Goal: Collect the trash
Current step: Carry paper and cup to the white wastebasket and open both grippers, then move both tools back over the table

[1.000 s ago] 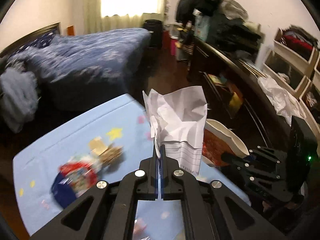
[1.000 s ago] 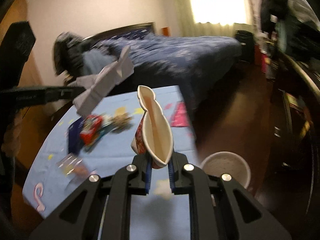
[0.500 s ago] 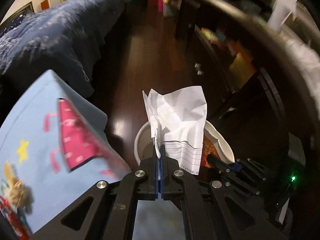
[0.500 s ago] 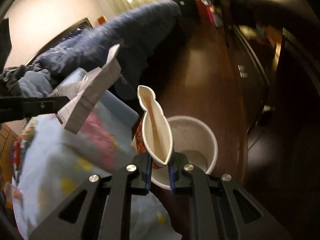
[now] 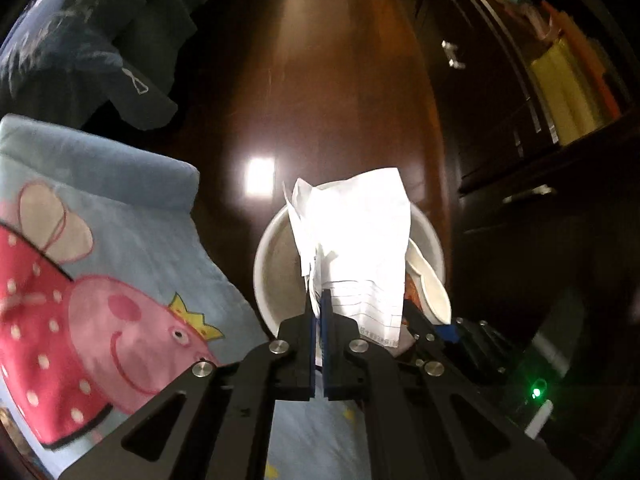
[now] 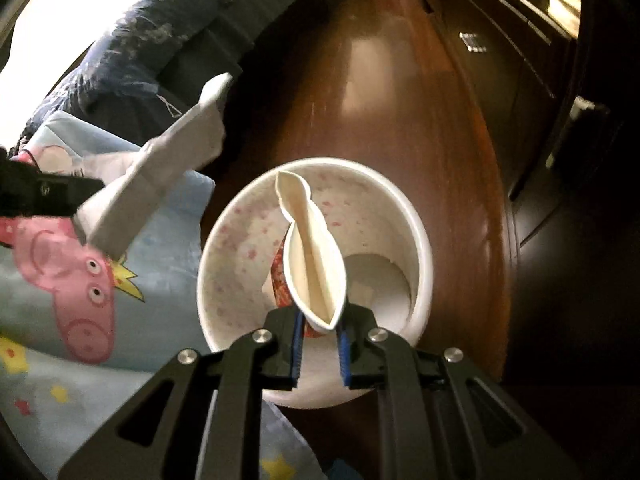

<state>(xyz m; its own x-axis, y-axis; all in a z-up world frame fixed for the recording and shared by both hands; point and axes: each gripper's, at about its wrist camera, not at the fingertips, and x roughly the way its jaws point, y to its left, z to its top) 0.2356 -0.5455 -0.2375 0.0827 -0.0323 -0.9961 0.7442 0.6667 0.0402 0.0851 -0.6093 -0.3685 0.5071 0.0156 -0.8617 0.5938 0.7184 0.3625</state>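
My left gripper (image 5: 319,300) is shut on a crumpled sheet of white lined paper (image 5: 356,240) and holds it above the white trash bin (image 5: 268,264) on the floor. My right gripper (image 6: 320,320) is shut on a squashed paper cup (image 6: 314,256), cream inside and red outside, held over the open mouth of the bin (image 6: 416,236). The paper (image 6: 160,176) and the left gripper's fingers (image 6: 44,196) show at the left of the right wrist view. The cup (image 5: 428,284) shows right of the paper in the left wrist view.
A light blue cartoon-pig cloth (image 5: 100,280) covers the table left of the bin. A bed with a dark blue duvet (image 6: 160,40) stands beyond. Dark wooden cabinets (image 5: 520,120) line the right side. Brown wooden floor (image 5: 328,80) runs between.
Both grippers have swung right off the table and tipped downward, carrying the paper and the cup over the bin. The bin has grown larger in both views.
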